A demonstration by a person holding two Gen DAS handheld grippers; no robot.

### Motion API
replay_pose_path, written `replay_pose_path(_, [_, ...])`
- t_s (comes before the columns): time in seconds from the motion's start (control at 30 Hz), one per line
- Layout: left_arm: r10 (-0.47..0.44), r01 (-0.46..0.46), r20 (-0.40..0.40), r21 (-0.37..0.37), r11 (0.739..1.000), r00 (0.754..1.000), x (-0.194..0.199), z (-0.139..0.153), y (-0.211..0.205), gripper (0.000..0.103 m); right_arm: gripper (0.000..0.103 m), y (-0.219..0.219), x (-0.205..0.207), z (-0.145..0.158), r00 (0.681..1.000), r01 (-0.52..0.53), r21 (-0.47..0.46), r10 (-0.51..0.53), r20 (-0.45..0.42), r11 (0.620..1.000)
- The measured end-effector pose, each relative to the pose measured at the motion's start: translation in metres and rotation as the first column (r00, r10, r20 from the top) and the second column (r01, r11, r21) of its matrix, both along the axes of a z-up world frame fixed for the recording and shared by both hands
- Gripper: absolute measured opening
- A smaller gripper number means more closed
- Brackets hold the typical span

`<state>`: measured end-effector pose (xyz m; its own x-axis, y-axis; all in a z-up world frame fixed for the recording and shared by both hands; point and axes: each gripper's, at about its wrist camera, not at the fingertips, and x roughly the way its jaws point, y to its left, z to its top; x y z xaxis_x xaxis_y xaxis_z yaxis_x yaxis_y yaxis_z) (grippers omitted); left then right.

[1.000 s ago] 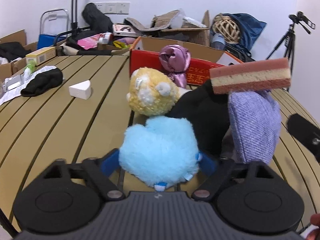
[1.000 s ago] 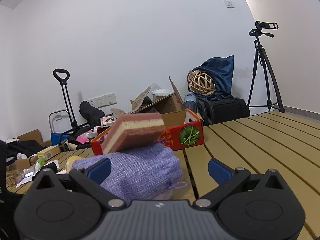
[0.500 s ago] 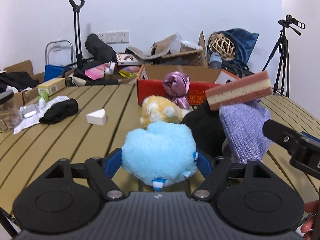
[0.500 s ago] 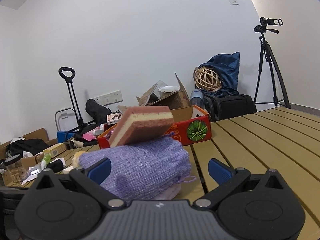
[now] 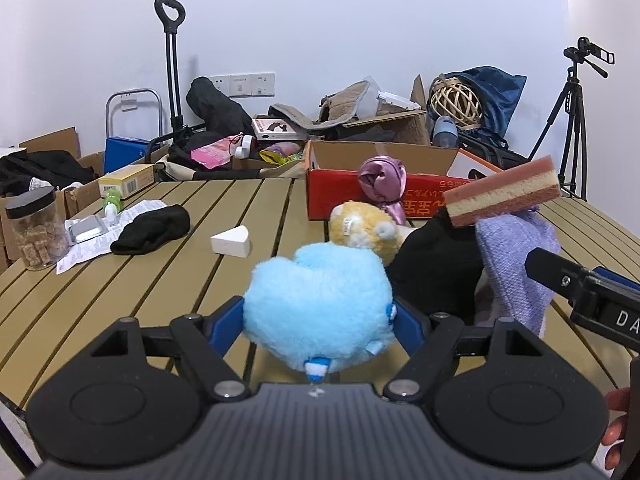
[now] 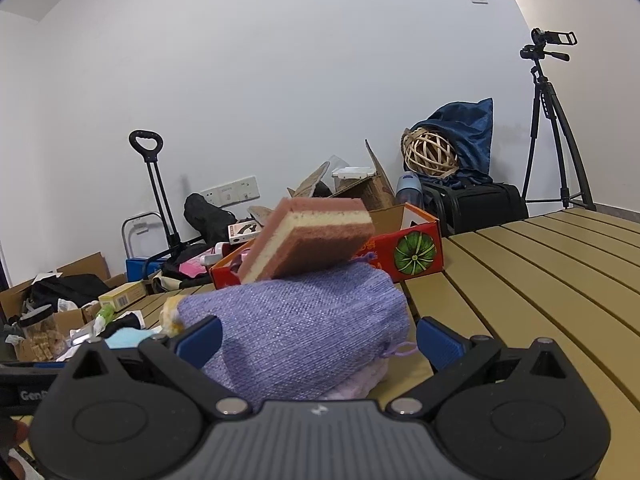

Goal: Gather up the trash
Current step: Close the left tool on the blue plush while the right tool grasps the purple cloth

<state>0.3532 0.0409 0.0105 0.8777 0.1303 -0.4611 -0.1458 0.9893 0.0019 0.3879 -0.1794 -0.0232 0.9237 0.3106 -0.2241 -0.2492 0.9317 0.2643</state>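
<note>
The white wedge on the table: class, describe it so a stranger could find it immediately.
On the slatted wooden table, look left of the yellow plush and right of the black cloth. The white wedge lies there alone, the only hard, plain-white, cheese-shaped block among soft things.

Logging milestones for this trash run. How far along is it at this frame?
Early. Nothing visibly collected yet. In hand: the left tongs are closed on the blue plush toy; the right tongs are open around the purple cloth bag, with the sponge resting on top. Left on the table: white wedge, black cloth, papers, yellow plush. The red box looks like the likely bin.
</note>
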Motion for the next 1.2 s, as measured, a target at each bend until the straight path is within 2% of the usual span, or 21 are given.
replay_pose_path(0.43, [0.011,-0.011,-0.006,-0.012,1.000,1.000,-0.002,0.000,0.012,0.078,0.103,0.009,0.015,-0.008,0.999,-0.003,0.062,0.005,-0.034,0.998])
replay_pose_path(0.87, [0.014,-0.014,0.005,-0.011,1.000,1.000,-0.005,0.003,0.014,0.078,0.102,0.018,0.026,-0.014,0.997,0.000,0.065,0.005,-0.076,0.998])
replay_pose_path(0.97, [0.014,-0.014,0.004,-0.010,1.000,1.000,-0.005,0.003,0.014,0.078,0.090,0.019,0.024,-0.015,0.998,-0.002,0.058,0.005,-0.060,0.998])
replay_pose_path(1.07, [0.015,-0.014,0.004,-0.010,1.000,1.000,-0.005,0.003,0.015,0.078,0.072,0.021,0.021,-0.014,0.999,0.005,0.045,-0.003,-0.044,0.999])
replay_pose_path(1.13, [0.015,-0.015,0.004,-0.011,1.000,1.000,-0.005,0.003,0.014,0.078,0.056,0.021,0.019,-0.013,0.999,-0.003,0.037,0.004,-0.037,0.999])
replay_pose_path(1.2, [0.015,-0.015,0.005,-0.010,1.000,1.000,-0.005,0.003,0.014,0.078,0.048,0.020,0.019,-0.012,0.999,-0.021,0.033,0.022,-0.037,0.999])
